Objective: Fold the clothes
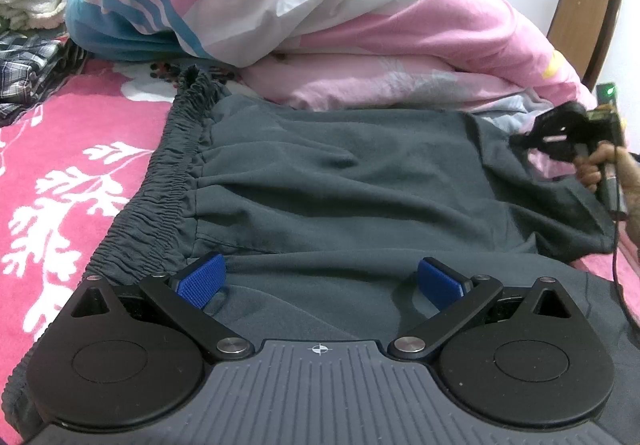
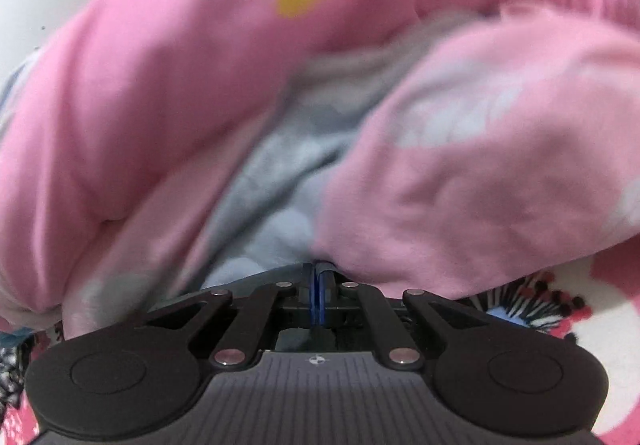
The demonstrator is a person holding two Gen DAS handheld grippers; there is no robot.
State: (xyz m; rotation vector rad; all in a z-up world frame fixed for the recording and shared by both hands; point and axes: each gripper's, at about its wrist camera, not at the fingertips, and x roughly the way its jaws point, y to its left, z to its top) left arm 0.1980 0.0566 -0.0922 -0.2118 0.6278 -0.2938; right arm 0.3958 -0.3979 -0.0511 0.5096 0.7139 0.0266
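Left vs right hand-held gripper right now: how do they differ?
The left hand-held gripper has its blue pads spread wide; the right hand-held gripper has its pads pressed together. The left one sits low over the grey shorts near the elastic waistband, gripping nothing; the right one is at the shorts' far edge, close to the pink duvet, seemingly pinching a thin dark edge. Both share black linkages and blue pads.

Dark grey shorts (image 1: 340,185) with elastic waistband lie spread flat, wrinkled, just before the pink quilt (image 1: 360,25).
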